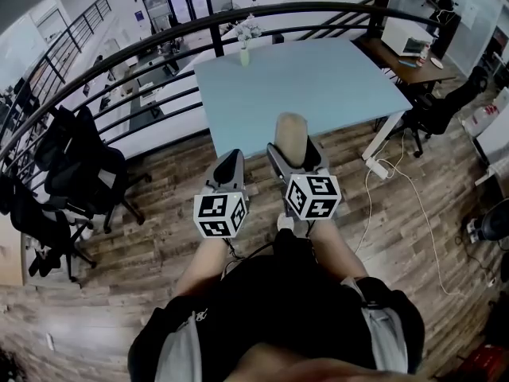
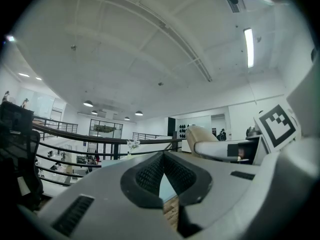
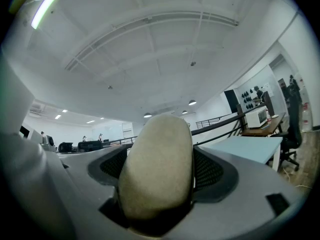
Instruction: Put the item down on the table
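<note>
Holding a smooth, tan, rounded oval item [image 3: 157, 169] in our right gripper [image 1: 296, 150]; left gripper [image 2: 163, 156] pinched closed, empty.

Beige oblong item [image 1: 291, 136] — upright, clamped in the right gripper [image 1: 293, 154] — near the pale-blue table [image 1: 326, 82].

Head view looks steeply down on left gripper [image 1: 230, 164] and right gripper [image 1: 294, 154]; each gripper view tilts up along its jaws, sharing the railing [image 1: 318, 5] [image 2: 75, 135] [image 3: 220, 122] ahead.
</note>
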`<state>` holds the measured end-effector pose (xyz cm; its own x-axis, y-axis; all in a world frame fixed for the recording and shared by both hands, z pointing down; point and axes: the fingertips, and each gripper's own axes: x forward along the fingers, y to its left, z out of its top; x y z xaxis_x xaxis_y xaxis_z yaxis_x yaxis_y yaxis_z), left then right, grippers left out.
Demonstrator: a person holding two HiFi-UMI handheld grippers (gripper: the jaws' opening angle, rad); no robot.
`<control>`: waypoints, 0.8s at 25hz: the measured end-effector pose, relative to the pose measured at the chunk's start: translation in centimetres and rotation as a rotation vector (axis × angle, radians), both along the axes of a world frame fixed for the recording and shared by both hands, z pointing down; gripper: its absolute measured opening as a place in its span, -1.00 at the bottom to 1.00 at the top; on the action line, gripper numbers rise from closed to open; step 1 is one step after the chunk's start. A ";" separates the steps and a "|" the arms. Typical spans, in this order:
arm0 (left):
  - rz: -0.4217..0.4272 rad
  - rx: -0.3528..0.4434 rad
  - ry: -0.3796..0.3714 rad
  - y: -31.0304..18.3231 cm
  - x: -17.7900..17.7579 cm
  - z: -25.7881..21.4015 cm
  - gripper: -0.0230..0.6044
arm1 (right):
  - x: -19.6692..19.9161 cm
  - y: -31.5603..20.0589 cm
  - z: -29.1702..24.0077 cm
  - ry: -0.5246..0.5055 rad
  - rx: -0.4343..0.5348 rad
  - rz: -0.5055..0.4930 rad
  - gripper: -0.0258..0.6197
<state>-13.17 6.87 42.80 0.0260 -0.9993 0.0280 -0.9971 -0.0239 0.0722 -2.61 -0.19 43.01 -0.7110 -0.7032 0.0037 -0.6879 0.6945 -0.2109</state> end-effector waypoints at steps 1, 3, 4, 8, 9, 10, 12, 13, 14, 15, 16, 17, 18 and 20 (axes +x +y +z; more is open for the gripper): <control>0.002 -0.004 0.000 -0.8 -0.1 0.1 -0.88 | 0.0 -0.8 0.1 -0.001 -0.001 0.002 0.36; 0.007 -0.009 0.001 -2.7 -0.1 0.4 -0.88 | 0.0 -2.6 0.1 -0.003 -0.002 0.007 0.36; 0.011 -0.010 0.001 -3.7 -0.1 0.4 -0.88 | -0.1 -3.5 0.2 -0.004 -0.001 0.010 0.36; 0.023 -0.013 0.004 -7.8 -0.5 0.7 -0.88 | -0.5 -7.2 0.3 -0.004 -0.001 0.017 0.36; 0.026 -0.015 0.005 -8.9 -0.5 0.7 -0.88 | -0.6 -8.2 0.3 -0.004 -0.003 0.018 0.36; 0.028 -0.018 0.006 -10.1 -0.6 0.8 -0.88 | -0.6 -9.3 0.4 -0.003 -0.005 0.020 0.36; 0.035 -0.025 0.006 -12.4 -0.6 0.9 -0.88 | -0.7 -11.3 0.5 -0.001 -0.009 0.024 0.36; 0.039 -0.029 0.006 -13.4 -0.6 1.0 -0.88 | -0.7 -12.3 0.6 0.000 -0.013 0.025 0.36; 0.043 -0.033 0.006 -14.5 -0.7 1.0 -0.88 | -0.8 -13.2 0.7 0.001 -0.017 0.028 0.36; 0.047 -0.036 0.007 -15.5 -0.7 1.0 -0.88 | -0.8 -14.2 0.7 0.001 -0.020 0.030 0.36; 0.051 -0.038 0.008 -16.5 -0.7 1.0 -0.88 | -0.8 -15.1 0.6 0.002 -0.022 0.033 0.36; 0.055 -0.040 0.009 -17.6 -0.7 0.9 -0.88 | -0.8 -16.1 0.5 0.002 -0.023 0.035 0.36; 0.058 -0.041 0.009 -18.7 -0.6 0.8 -0.88 | -0.8 -17.1 0.5 0.003 -0.025 0.037 0.36; 0.065 -0.044 0.008 -21.0 -0.5 0.7 -0.88 | -0.7 -19.3 0.5 0.004 -0.030 0.040 0.36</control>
